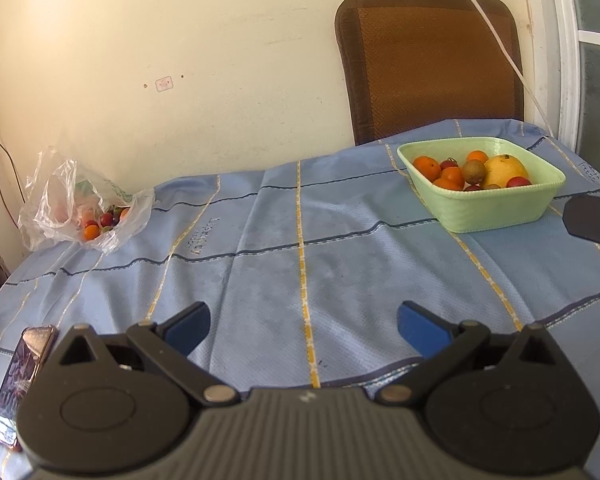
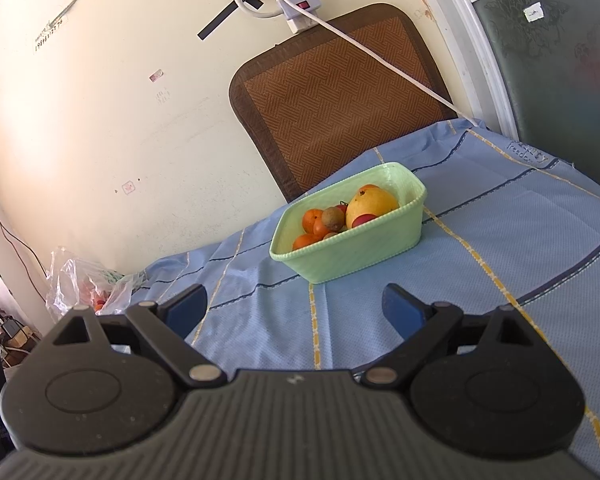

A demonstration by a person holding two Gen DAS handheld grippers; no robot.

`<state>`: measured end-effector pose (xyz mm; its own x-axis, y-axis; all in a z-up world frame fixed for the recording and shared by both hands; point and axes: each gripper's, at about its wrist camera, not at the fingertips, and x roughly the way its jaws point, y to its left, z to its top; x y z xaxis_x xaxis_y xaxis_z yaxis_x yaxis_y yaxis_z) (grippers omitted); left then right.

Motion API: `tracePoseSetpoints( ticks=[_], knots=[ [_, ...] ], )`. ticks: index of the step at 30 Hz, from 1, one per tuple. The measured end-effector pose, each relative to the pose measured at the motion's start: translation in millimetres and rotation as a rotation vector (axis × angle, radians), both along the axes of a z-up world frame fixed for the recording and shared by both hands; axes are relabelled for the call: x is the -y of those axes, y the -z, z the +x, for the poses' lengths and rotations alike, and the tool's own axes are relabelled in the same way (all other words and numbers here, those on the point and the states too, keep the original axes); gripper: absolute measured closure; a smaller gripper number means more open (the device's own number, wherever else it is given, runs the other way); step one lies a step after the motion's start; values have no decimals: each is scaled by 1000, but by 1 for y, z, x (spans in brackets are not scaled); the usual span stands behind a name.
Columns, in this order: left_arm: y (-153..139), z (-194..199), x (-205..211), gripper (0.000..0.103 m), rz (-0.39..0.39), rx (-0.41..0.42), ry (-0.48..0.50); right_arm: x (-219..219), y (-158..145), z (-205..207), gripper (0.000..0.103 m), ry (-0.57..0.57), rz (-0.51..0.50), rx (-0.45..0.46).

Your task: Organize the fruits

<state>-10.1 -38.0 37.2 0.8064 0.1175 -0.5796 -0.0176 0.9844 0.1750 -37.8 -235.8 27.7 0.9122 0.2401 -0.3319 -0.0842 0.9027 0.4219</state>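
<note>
Well, both tongs, left (image 1: 303, 326) and right (image 2: 295, 307), spread; pale green basket (image 2: 364, 248) holds oranges, probably a mango

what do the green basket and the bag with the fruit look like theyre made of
Green basket: looks like moulded plastic, pale mint, matte, with fine ribbed walls and a beaded rim; rigid and opaque.

Bag: thin clear plastic film, crumpled and glossy, with the small fruits showing through it; some green print on one side.
</note>
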Motion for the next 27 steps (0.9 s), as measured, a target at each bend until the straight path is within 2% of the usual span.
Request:
tracePoseSetpoints(
  ticks=[14,27],
  knots=[
    [0,0,3,0,18,2,5,3,0,0,7,7,6,-2],
    [1,-1,2,0,3,-2,22,2,2,-1,7,6,9,-9]
  ],
)
